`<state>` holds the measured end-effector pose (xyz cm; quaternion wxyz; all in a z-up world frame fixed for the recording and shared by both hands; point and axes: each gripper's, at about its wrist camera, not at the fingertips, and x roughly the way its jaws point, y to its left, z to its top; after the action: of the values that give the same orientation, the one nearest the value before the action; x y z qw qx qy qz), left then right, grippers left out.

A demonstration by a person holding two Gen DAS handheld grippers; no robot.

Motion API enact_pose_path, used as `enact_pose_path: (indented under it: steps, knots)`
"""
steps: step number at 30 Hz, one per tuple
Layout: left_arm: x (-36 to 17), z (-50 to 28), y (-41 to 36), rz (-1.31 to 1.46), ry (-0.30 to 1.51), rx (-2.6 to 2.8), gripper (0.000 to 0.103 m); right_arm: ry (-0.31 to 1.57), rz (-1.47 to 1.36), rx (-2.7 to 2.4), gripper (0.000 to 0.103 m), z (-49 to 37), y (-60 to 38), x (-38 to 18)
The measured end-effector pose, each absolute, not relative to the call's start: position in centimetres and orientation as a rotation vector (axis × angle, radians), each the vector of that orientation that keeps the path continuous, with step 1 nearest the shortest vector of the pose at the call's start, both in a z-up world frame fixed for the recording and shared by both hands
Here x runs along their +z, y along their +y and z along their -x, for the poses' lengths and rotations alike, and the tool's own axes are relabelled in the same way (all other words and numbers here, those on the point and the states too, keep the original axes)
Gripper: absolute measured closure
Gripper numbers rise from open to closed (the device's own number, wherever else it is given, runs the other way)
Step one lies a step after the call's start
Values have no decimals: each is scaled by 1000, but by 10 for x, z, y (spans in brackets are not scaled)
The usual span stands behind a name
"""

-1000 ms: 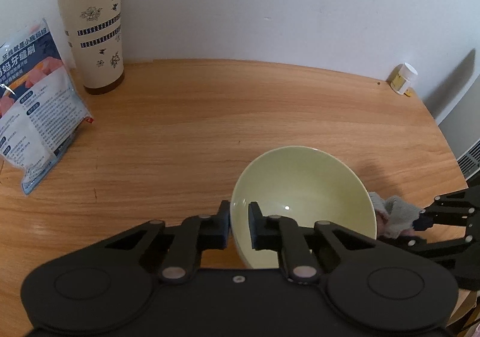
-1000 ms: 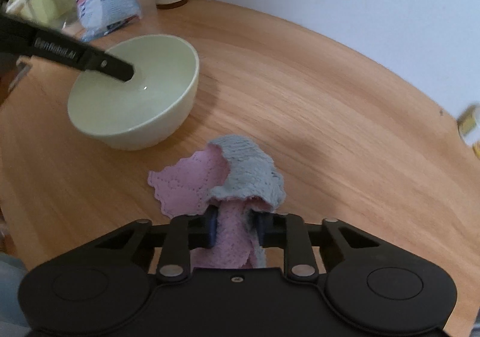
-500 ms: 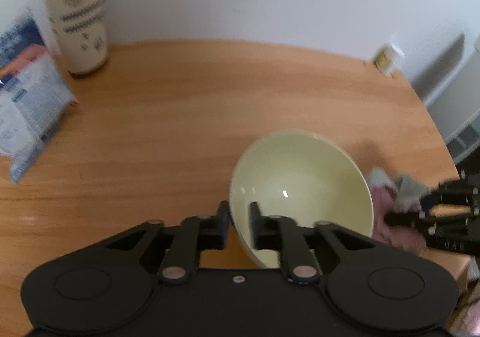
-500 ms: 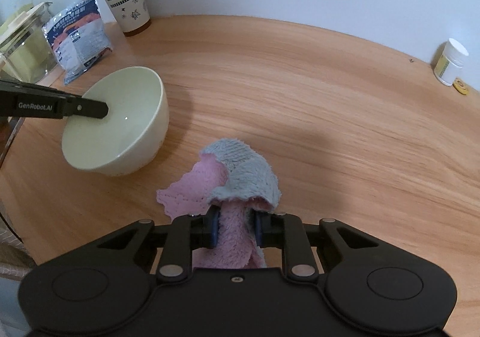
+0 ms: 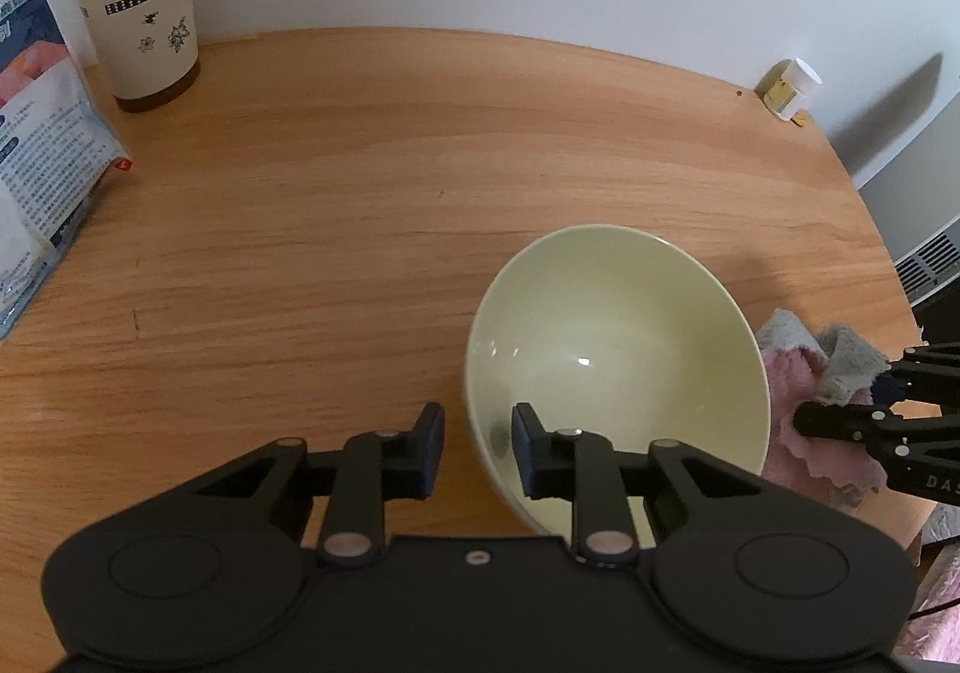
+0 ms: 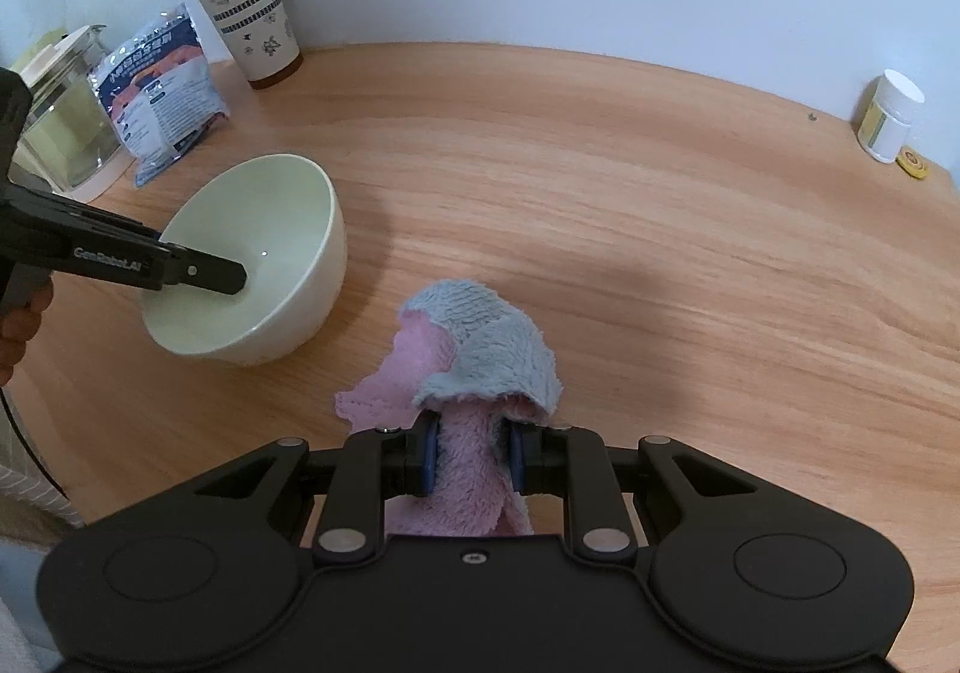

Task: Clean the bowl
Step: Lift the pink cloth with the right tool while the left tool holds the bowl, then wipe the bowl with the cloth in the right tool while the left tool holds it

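A pale green bowl [image 5: 624,361] stands tilted on the wooden table [image 5: 360,205]; it also shows in the right wrist view [image 6: 264,247]. My left gripper [image 5: 477,442] straddles the bowl's near rim, one finger inside and one outside, with a small gap to the rim. My right gripper [image 6: 473,460] is shut on a pink and grey cloth [image 6: 480,361], just right of the bowl. The cloth [image 5: 804,373] and the right gripper [image 5: 852,403] also show in the left wrist view.
A tall cream cup with a red lid [image 6: 246,1] and a snack bag [image 6: 156,91] stand at the back left. A glass container [image 6: 54,115] is at the far left. A small white bottle [image 6: 888,115] stands at the back right by the wall.
My left gripper's fingers have spread slightly off the bowl's rim. The right gripper with the cloth has drawn back and lifted a little; the bowl stays in place.
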<state>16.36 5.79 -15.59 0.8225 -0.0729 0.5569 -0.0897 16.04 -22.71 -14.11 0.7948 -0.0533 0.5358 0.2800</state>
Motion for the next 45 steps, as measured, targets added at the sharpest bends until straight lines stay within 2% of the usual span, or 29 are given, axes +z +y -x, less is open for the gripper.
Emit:
enact_pose_path:
  steps: [6, 18, 29, 45]
  knots:
    - [-161, -164, 54, 157, 1196, -204, 79, 1156, 98, 586, 79, -162, -231, -143]
    - [-166, -162, 59, 212, 1139, -215, 89, 1181, 25, 558, 78, -166, -238, -145]
    - [-159, -156, 65, 234, 1097, -207, 94, 1197, 12, 557, 79, -172, -241, -146]
    - [-133, -131, 41, 59, 963, -199, 92, 1128, -153, 556, 79, -198, -251, -114]
